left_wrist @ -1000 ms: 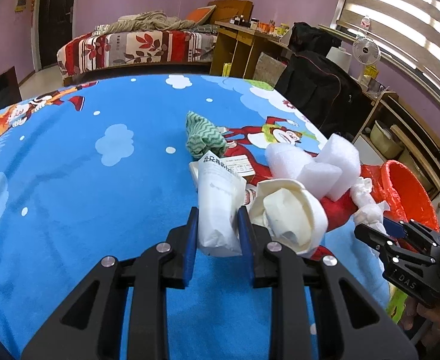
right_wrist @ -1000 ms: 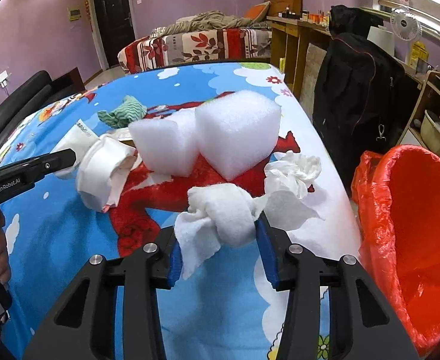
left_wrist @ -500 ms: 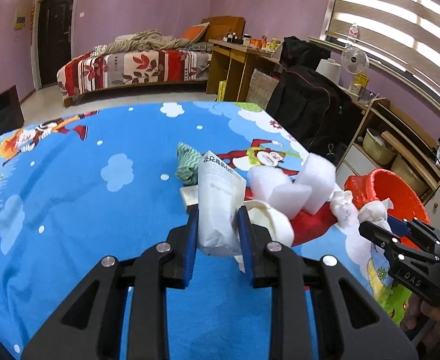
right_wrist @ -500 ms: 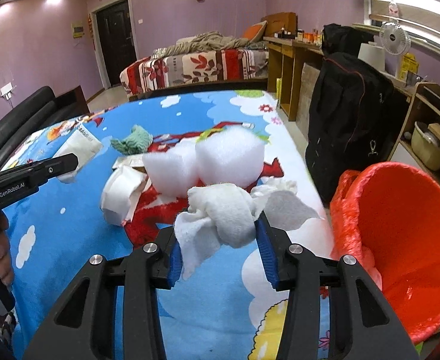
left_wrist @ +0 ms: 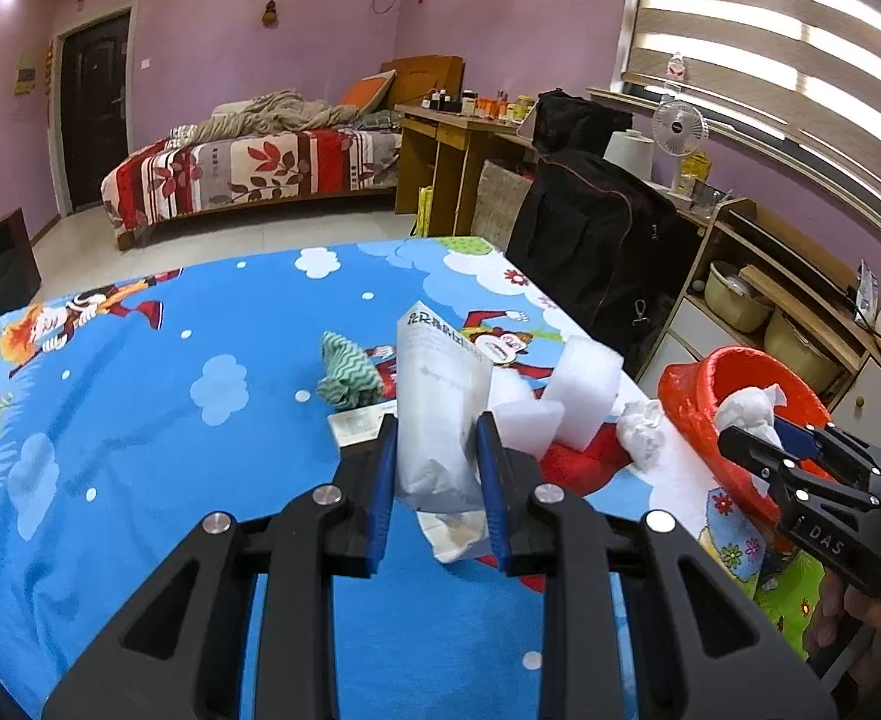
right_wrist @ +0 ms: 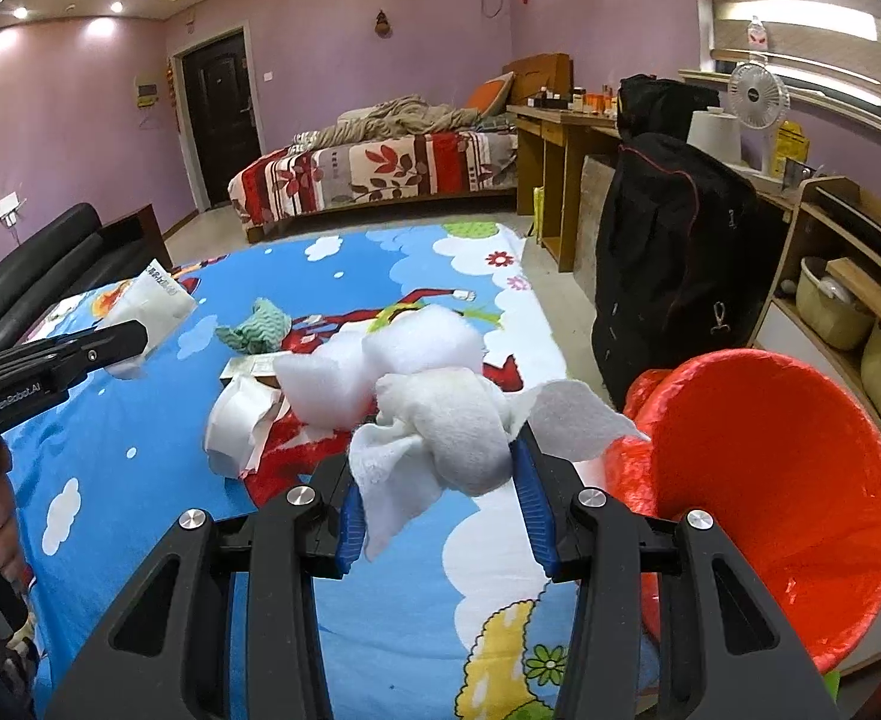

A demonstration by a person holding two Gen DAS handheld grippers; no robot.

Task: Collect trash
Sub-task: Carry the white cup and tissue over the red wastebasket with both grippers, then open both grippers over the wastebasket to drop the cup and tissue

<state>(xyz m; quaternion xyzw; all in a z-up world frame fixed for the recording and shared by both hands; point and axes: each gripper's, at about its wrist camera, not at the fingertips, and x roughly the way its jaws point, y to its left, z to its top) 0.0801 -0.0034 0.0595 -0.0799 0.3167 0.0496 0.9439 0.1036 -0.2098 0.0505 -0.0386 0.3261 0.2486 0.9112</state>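
A table covered in a bright blue cartoon cloth (left_wrist: 140, 408) with white clouds and red figures fills the lower part of both views. Behind it is a room with lilac walls, a dark door (right_wrist: 218, 120), a bed with a red and white leaf-pattern cover (left_wrist: 248, 174), a wooden desk (left_wrist: 458, 144) crowded with small bottles, a black bag (right_wrist: 674, 264) standing just off the table's edge, a small white fan (right_wrist: 757, 93) and striped window blinds (left_wrist: 770, 30). A bin lined with a red bag (right_wrist: 770, 480) stands at the right edge of the table, its mouth tilted towards the right wrist camera. The left gripper (left_wrist: 438, 468) is clamped on a white paper packet (left_wrist: 440, 414) with dark printed characters near its top; the packet stands upright between the blue pads, off the cloth. The right gripper (right_wrist: 437, 480) is clamped on a crumpled white tissue (right_wrist: 446, 426), a soft wad with loose corners hanging out on both sides, just beside the bin's rim. On the cloth lie two white foam blocks (right_wrist: 380, 360), a crumpled white paper wrapper (right_wrist: 239, 420), another tissue wad (left_wrist: 641, 435), a flat card (right_wrist: 248, 367) and a green zigzag-pattern cloth (left_wrist: 347, 375).
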